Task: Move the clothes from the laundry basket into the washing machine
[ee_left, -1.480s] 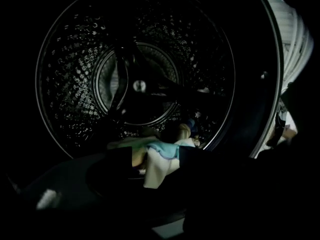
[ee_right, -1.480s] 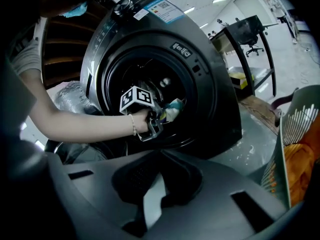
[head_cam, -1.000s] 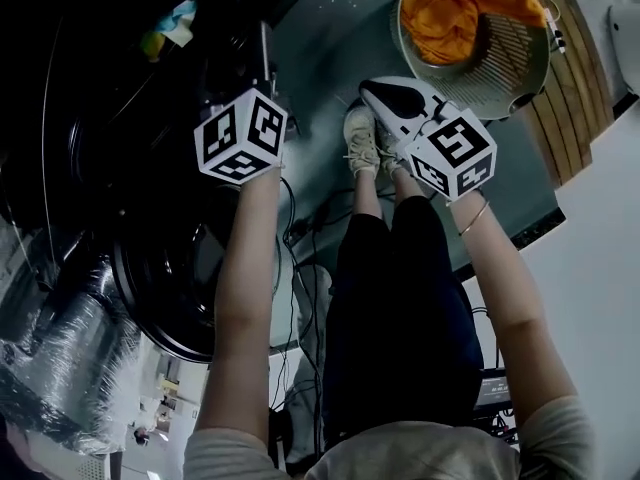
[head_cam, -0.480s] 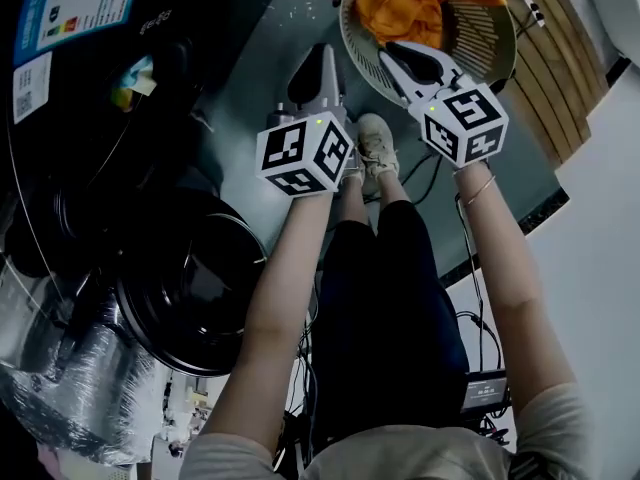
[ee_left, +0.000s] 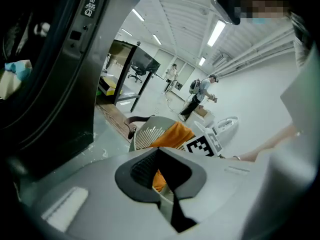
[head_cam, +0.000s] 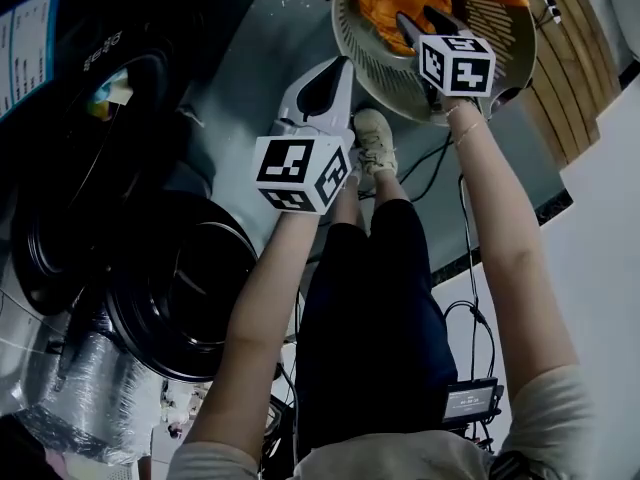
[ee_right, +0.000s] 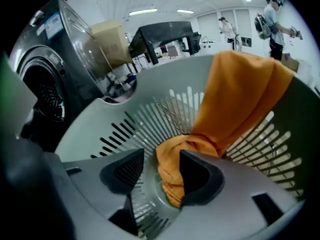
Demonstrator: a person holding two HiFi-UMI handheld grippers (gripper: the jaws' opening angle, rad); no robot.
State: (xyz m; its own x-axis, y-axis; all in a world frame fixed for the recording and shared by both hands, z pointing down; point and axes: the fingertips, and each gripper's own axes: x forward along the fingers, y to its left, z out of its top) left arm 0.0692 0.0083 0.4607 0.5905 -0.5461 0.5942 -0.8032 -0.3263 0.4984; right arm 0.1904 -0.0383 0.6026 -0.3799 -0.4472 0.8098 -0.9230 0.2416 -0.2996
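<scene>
The left claw (ee_left: 158,151) is held fully closed, with nothing in it. The right claw (ee_right: 161,156), whose jaws have just been opening, is set inside the round grey slatted plastic laundry basket (ee_right: 125,129). A fold of crumpled orange cloth (ee_right: 235,99) is seen between its parted jaws, ungripped. Beyond, the dark front-loading washing machine (ee_right: 40,89) is seen.

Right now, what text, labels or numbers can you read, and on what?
Nothing legible.
Blue-and-white sticker on washing machine: too blurred.
Pale print beside it: too blurred.
White label, left gripper view: too small.
Left marker cube, right marker cube: square patterns, no words.
</scene>
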